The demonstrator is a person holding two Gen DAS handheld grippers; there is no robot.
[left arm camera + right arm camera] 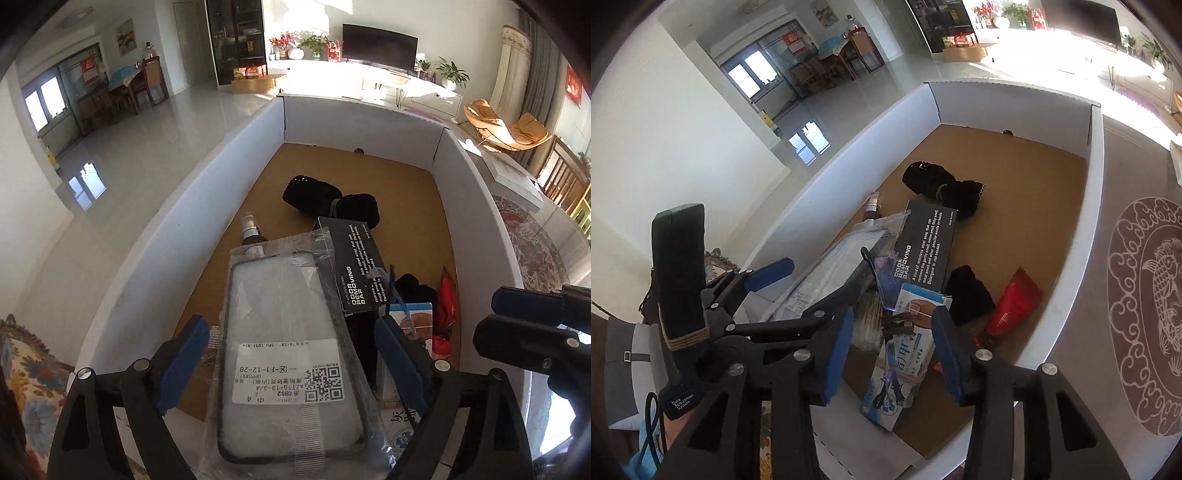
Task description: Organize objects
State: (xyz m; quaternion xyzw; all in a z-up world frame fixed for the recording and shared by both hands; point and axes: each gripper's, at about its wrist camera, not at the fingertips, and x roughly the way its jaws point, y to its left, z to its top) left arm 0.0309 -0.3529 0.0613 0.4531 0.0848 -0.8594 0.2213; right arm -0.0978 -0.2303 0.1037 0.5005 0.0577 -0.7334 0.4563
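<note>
Both sets of jaws stood apart, clamping nothing. Between the left gripper's (288, 354) fingers lay the bagged phone case (284, 362), long axis running away from it into the white-walled box (177, 206), its far end touching a black carton (354, 266). Beyond the carton lay a black bundle (328, 199). The right gripper (892, 350) hovered over a blue-and-white packet (901, 369) beside the carton, a red pouch (1015, 302) nearby.
</note>
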